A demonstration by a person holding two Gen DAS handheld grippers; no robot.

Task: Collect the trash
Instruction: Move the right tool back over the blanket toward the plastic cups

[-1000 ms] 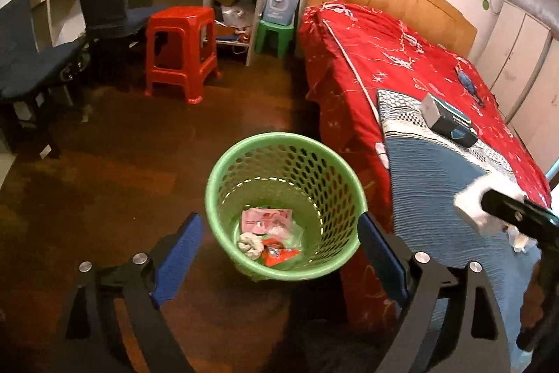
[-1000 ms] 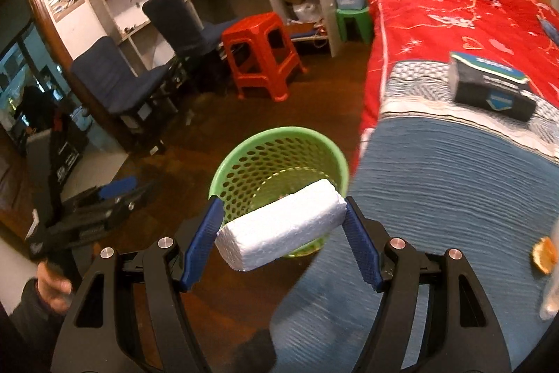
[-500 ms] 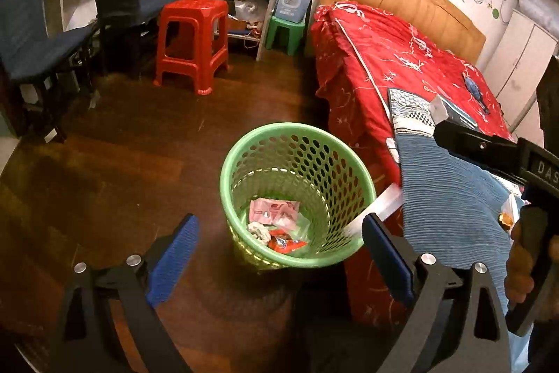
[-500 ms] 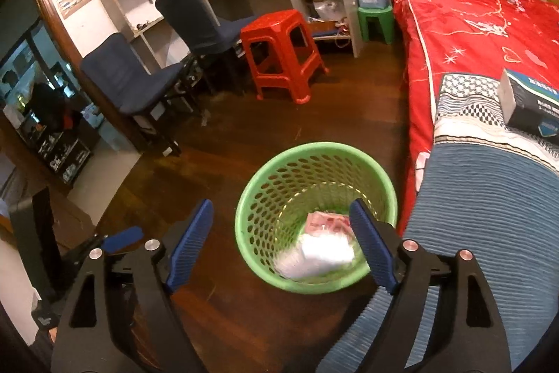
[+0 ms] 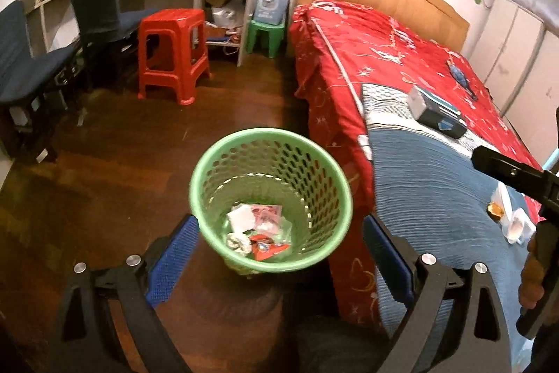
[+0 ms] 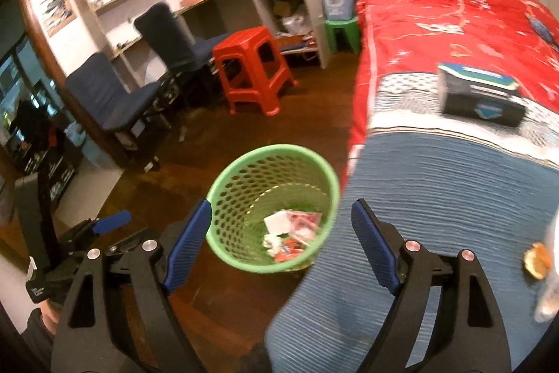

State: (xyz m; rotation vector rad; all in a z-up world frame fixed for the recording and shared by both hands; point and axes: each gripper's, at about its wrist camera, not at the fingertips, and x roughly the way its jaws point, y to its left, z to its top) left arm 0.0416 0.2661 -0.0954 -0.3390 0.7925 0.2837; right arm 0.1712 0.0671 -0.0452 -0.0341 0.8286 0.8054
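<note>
Left wrist view looks down on a green perforated basket (image 5: 270, 198) standing on the dark wooden floor (image 5: 104, 180), just beside the foot corner of the bed (image 5: 436, 170). Inside the basket lies the collected trash: a white foam block (image 5: 240, 218), a pink wrapper (image 5: 267, 214), a crumpled white scrap (image 5: 237, 240) and a red wrapper (image 5: 267, 249). The left tool (image 5: 277, 259) hangs above the basket's near side with its blue pads spread wide and nothing between them.

From the right wrist view, the right tool (image 6: 281, 245) is over the basket's near rim and the edge of the blue blanket (image 6: 436, 198). Its jaws have just been opening; they now stand wide apart and hold nothing, with the foam block down in the basket.

More items lie on the bed. A dark box (image 6: 480, 93) with a teal top rests where the patterned border meets the red cover (image 6: 436, 23). Near the right edge of the blanket, well apart from the basket, sit an orange peel (image 6: 538, 263) and some white crumpled paper (image 5: 517, 222); the paper is too blurred to describe further.

Beyond the basket stand a red stool (image 5: 173, 53) and a smaller green stool (image 5: 265, 34).
</note>
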